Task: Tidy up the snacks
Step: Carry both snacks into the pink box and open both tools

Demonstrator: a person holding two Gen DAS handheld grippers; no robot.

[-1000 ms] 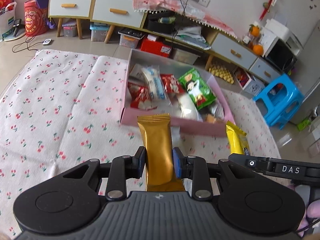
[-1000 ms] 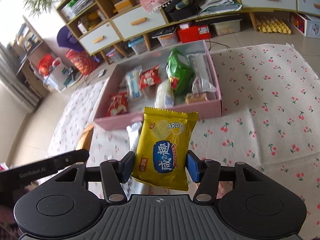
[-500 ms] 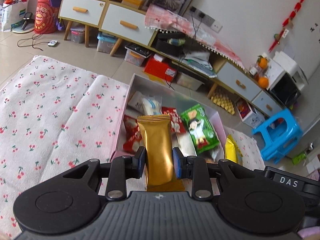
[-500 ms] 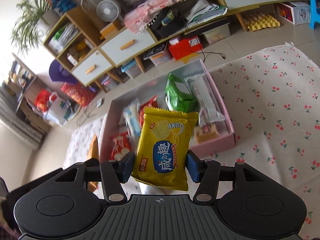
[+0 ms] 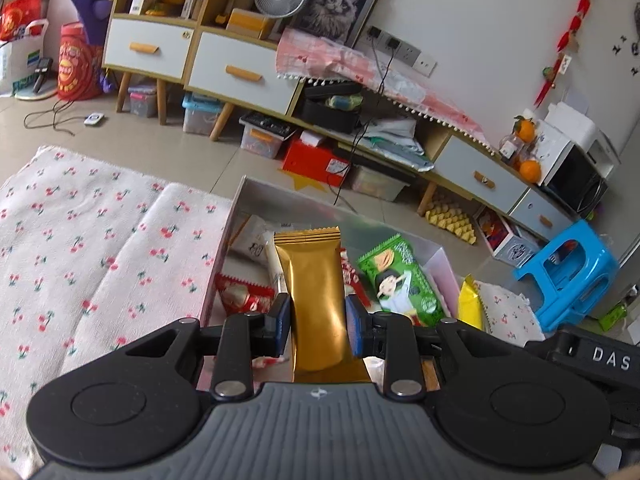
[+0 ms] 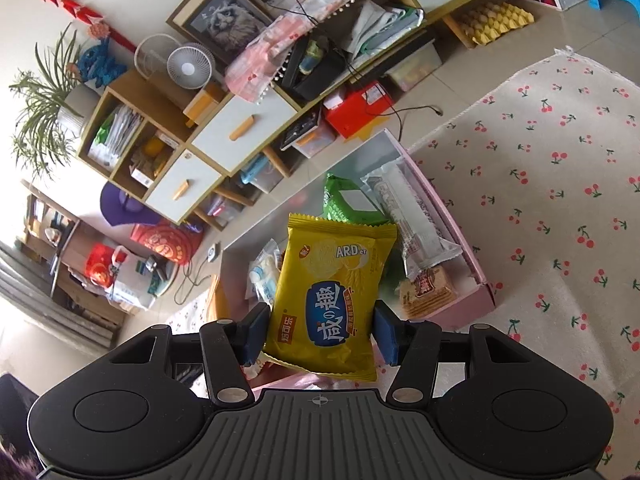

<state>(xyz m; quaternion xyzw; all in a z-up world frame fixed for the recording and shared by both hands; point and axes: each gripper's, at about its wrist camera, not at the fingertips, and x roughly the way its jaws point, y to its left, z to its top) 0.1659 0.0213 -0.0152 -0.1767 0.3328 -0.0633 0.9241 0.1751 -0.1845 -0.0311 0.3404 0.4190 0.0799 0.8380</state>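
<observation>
My left gripper (image 5: 316, 330) is shut on a gold snack packet (image 5: 314, 296), held upright above the near edge of the pink box (image 5: 218, 264). My right gripper (image 6: 320, 332) is shut on a yellow biscuit packet (image 6: 332, 292), held over the same pink box (image 6: 472, 300). The box holds several snacks: a green packet (image 5: 400, 280), a red packet (image 5: 240, 298), a long clear-wrapped bar (image 6: 416, 216) and a cracker pack (image 6: 428, 290). The yellow packet's edge also shows in the left wrist view (image 5: 470, 308).
The box sits on a white cherry-print cloth (image 5: 88, 248) on the floor. A blue plastic stool (image 5: 568, 276) stands at the right. Low cabinets with drawers (image 5: 236, 72), storage bins and a red box (image 5: 316, 160) line the wall behind.
Both grippers have risen and moved forward toward the box, each still holding its packet. The box now lies directly under the packets and more of the back wall shows.
</observation>
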